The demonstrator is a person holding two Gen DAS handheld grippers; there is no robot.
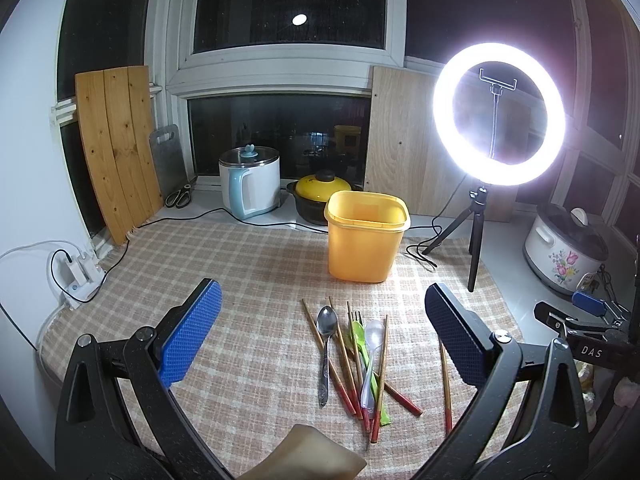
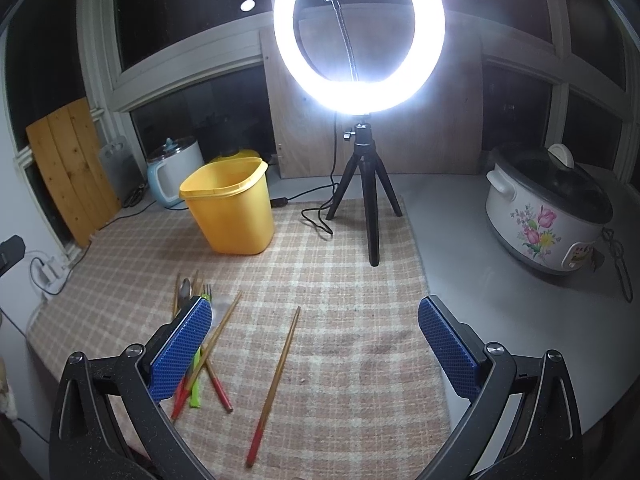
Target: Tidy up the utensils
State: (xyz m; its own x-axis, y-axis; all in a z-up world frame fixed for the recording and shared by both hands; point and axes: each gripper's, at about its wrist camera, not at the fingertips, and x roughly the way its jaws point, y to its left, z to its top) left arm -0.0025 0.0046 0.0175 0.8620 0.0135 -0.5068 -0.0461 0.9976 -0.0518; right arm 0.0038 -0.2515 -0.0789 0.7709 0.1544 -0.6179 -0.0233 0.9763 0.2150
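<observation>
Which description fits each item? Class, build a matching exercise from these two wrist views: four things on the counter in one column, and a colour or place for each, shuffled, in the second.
Things
1. bin
2. metal spoon
3. lone chopstick
4. slow cooker

Descriptions
A. white with pink flowers, on the bare counter off the mat
B. lying apart from the pile, red at one end
C. yellow, upright, standing on the checked mat
D. silver, at the pile's left edge in the left wrist view

Pairs: 1-C, 2-D, 3-B, 4-A
</observation>
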